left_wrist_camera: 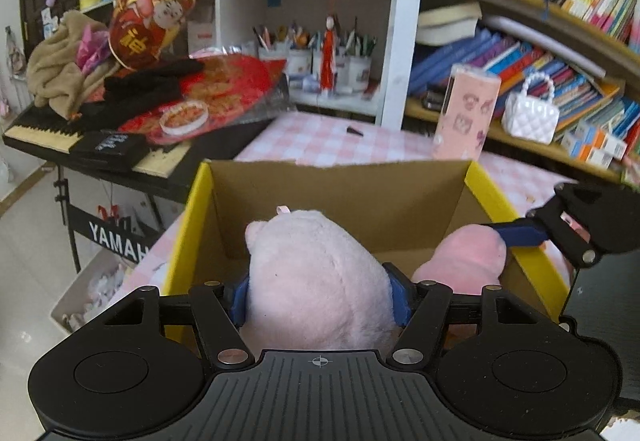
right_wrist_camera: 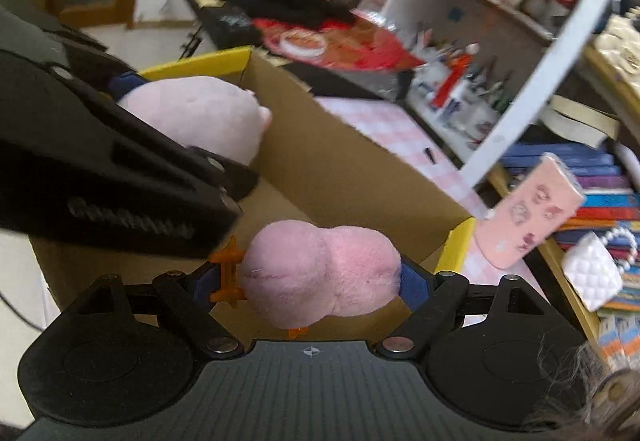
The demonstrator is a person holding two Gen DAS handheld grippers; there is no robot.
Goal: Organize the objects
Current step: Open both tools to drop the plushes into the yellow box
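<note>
Item: pink plush toy (left_wrist_camera: 316, 273), one piece. My left tool (left_wrist_camera: 320, 301) grips its pale body; my right tool (right_wrist_camera: 320, 277) grips a darker pink limb. Position: over the open cardboard box (left_wrist_camera: 340, 193). Not yet released; box otherwise looks empty.

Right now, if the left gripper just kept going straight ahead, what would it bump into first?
Probably the far inner wall of the cardboard box. The left gripper, closed on the pale pink plush toy, points over the open box toward that wall; depth is hard to judge, so it might pass above it.
</note>
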